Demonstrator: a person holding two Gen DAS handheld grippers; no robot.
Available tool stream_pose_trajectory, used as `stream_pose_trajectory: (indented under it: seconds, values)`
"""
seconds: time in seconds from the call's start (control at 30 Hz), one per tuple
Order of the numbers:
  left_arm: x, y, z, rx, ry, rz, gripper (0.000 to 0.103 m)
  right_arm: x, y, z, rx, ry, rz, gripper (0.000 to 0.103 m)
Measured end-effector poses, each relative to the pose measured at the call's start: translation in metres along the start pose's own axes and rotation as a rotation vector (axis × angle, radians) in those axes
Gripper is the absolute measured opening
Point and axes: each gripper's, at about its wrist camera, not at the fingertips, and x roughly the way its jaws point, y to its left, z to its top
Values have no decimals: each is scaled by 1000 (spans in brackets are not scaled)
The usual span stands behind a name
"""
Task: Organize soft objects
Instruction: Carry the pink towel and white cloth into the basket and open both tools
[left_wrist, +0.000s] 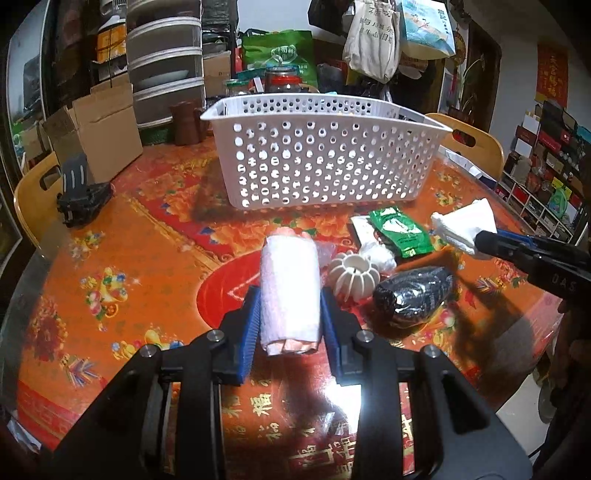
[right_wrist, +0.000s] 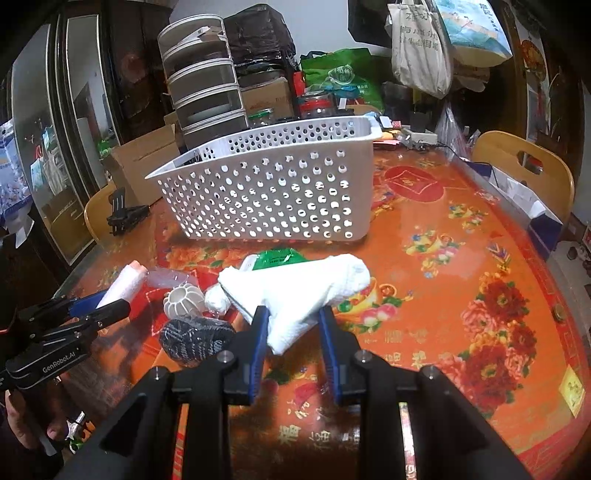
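My left gripper (left_wrist: 290, 295) is shut on a rolled pale pink towel (left_wrist: 290, 291) held above the table; the towel also shows in the right wrist view (right_wrist: 123, 286). My right gripper (right_wrist: 293, 314) is shut on a folded white cloth (right_wrist: 299, 291), which also shows in the left wrist view (left_wrist: 465, 225). The white perforated basket (left_wrist: 325, 155) (right_wrist: 273, 188) stands behind both. On the table lie a dark grey rolled sock (left_wrist: 413, 295) (right_wrist: 194, 338), a white ribbed ball-shaped object (left_wrist: 352, 277) (right_wrist: 183, 301), a small white bundle (right_wrist: 218, 299) and a green packet (left_wrist: 400, 230).
Red and orange floral tablecloth (right_wrist: 443, 258) covers the round table. A black clip-like stand (left_wrist: 83, 195) and a cardboard box (left_wrist: 99, 129) are at the left. Jars, bags and stacked drawers crowd the back. Wooden chairs (right_wrist: 524, 162) stand at the table's sides.
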Motion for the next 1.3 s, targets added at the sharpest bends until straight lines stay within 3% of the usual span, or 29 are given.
stream_pose_trajectory:
  seconds: [0.47, 0.9, 1.13, 1.3]
  values:
    - [-25, 3, 35, 37, -77, 8, 29, -15, 2, 21, -16, -41, 5, 26]
    - [-40, 8, 120, 69, -164, -5, 29, -25, 9, 101, -75, -115, -7, 26]
    - [-9, 8, 184, 82, -137, -6, 29, 5, 11, 147, -84, -81, 0, 26]
    - [39, 6, 224, 64, -51, -17, 29, 44, 4, 177, -75, -35, -24, 26]
